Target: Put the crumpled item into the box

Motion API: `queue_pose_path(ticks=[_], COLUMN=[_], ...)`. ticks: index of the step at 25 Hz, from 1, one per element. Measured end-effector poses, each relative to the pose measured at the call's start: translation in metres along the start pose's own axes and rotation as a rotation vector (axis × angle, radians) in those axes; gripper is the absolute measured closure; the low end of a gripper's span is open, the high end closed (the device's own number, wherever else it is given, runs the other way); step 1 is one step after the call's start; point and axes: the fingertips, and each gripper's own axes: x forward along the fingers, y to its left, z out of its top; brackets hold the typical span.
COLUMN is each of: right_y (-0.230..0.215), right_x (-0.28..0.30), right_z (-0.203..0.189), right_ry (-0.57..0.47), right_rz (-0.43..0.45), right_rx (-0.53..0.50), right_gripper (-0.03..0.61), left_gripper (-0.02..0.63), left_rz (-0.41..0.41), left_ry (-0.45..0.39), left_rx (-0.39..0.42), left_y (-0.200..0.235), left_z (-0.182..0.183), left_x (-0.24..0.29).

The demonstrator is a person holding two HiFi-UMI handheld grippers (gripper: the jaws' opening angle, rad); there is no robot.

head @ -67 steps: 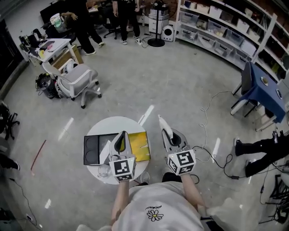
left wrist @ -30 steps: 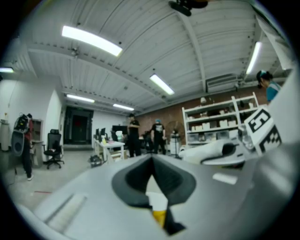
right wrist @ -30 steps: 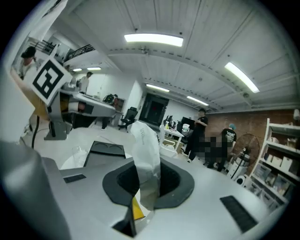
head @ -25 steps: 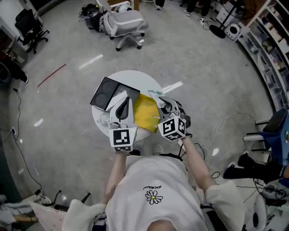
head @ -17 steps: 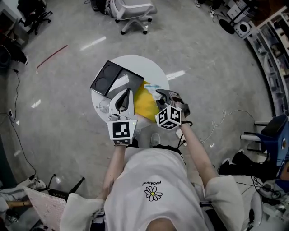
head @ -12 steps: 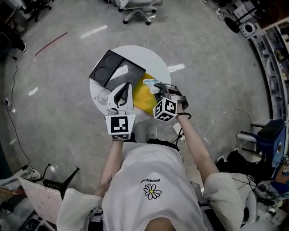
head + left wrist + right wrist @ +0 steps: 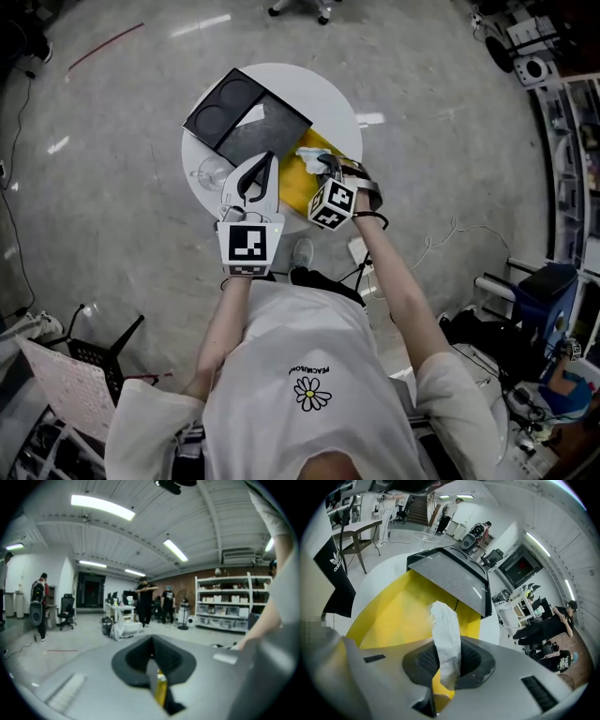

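Observation:
A crumpled white item (image 7: 444, 634) sticks up between the jaws of my right gripper (image 7: 445, 665), which is shut on it. In the head view the right gripper (image 7: 323, 169) holds the crumpled item (image 7: 313, 158) over the near right part of the open yellow box (image 7: 298, 180) on the round white table (image 7: 323, 94). The yellow box (image 7: 401, 616) lies right below the jaws, its inside bare. My left gripper (image 7: 267, 161) hovers at the box's left side, jaws together and nothing held. In the left gripper view the left gripper (image 7: 153, 665) points out into the room.
A black tray with two round hollows (image 7: 225, 105) and a grey panel (image 7: 262, 136) lie at the table's far left. A clear glass object (image 7: 210, 174) lies left of the left gripper. A black chair (image 7: 335, 581) stands by the table. People stand far off (image 7: 144, 603).
My right gripper has come from beside the table to over the yellow box, with the white item in it. The left gripper has stayed by the box's left side. The head view has tilted down.

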Motion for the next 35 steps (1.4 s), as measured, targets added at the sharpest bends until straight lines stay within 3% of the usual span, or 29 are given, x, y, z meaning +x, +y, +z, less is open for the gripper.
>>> queue_pose_path(ticks=[6,9,12,15,20,30,35], right_y=[0.008,0.019,0.024,0.033,0.043,0.047,0.023], right_x=[0.007,0.008,0.007,0.007,0.002,-0.002,-0.010], right_z=[0.003,0.007,0.008,0.010,0.013,0.012,0.023], right_ry=[-0.013,-0.031,-0.033,-0.036,-0.041,-0.043,-0.098], right_rz=[0.073,0.170,0.229,0.291,0.357,0.387,0.332], right_rx=[0.045,0.090,0.103,0.122,0.132,0.134,0.181], right_gripper=[0.514,0.432,0.403,0.328,0.276,0.219,0.219], left_gripper=[0.614,0.614,0.614,0.614,0.614,0.612,0.613], left_rz=[0.020,0.023,0.023,0.022,0.016,0.000,-0.015], left_ry=[0.017,0.021,0.031,0.031,0.031,0.028,0.025], left_rx=[-0.024,-0.030,-0.034,-0.037,-0.041,-0.041,-0.031], left_y=[0.007,0.007,0.008,0.009,0.010,0.004,0.002], left_z=[-0.009,-0.013,-0.015,-0.017,-0.018,-0.017,-0.016], left_x=[0.002,0.003,0.004,0.003,0.001,0.005,0.009])
